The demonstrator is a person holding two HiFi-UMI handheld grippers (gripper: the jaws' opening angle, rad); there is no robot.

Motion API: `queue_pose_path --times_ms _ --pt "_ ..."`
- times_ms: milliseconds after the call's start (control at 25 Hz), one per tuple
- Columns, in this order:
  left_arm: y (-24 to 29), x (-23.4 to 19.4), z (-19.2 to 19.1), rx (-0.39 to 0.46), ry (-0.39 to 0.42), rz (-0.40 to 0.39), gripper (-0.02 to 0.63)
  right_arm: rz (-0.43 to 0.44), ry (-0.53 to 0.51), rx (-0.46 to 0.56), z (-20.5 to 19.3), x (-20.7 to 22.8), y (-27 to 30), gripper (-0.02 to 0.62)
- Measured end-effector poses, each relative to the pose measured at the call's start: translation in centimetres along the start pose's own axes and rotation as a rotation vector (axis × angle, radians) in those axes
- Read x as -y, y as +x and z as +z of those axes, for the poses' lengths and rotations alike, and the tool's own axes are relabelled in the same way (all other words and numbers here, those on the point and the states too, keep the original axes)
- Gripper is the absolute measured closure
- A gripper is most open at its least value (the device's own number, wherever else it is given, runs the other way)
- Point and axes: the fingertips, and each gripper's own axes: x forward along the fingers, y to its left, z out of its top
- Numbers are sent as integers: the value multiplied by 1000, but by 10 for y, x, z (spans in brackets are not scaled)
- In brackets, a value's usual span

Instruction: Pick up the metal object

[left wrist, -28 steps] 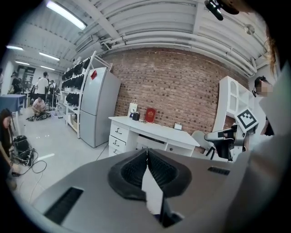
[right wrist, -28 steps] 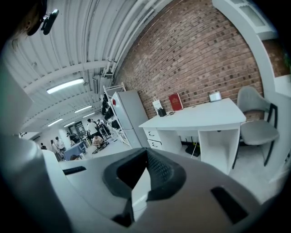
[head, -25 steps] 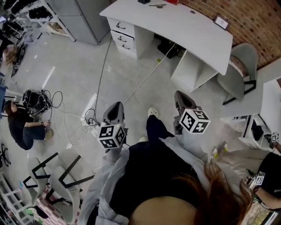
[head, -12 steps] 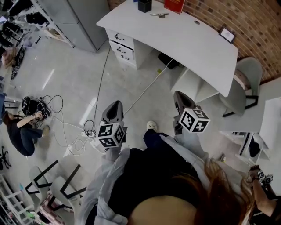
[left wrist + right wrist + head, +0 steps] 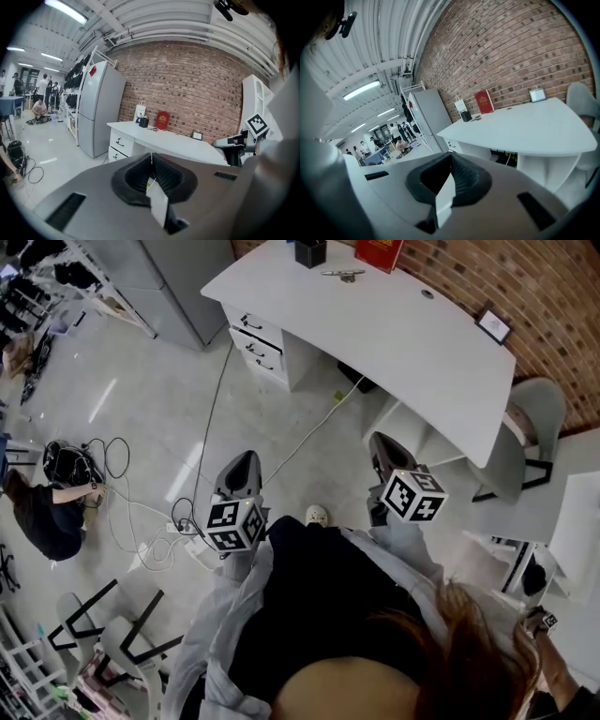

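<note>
- Head view: the task is not started. The metal object (image 5: 342, 275) lies on the far part of the white desk (image 5: 394, 343), between the black holder (image 5: 309, 252) and the red book (image 5: 377, 253). It is well apart from both tools.
- Head view: the left gripper (image 5: 246, 463) and the right gripper (image 5: 382, 442) are held out in front of the person's body over the floor (image 5: 150, 418), short of the desk. All that is judged outstanding is the approach, the reach, the closing on the object and the lift.
- Head view: the floor between the person and the desk's near edge is open. A cable (image 5: 286, 448) runs across it towards the desk's underside and is a judged trip hazard. The drawer unit (image 5: 258, 341) stands under the desk's left end and a chair (image 5: 530, 418) stands at its right end.
- Left gripper view: the jaws are pressed together with nothing between them. The desk is ahead and a fridge (image 5: 99, 110) is to its left. The object is too small here to confirm.
- Right gripper view: the jaws are fully together and empty. The desk top shows wide bare room on the near side of the book and holder, so a reach over the near edge looks unobstructed.
</note>
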Motion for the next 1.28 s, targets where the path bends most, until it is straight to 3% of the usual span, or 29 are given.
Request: queue_pose_path --times_ms 640,1080,1160,1280 --pt "26 -1 -3 -5 -16 7 584 30 9 -40 -4 6 31 589" --pt "114 -43 45 9 -12 -4 584 20 47 -22 49 17 119 583" --pt "133 -50 58 15 -16 -10 584 34 51 -31 62 16 139 419" --pt "163 -60 76 13 -11 -24 584 30 56 -37 80 17 167 351"
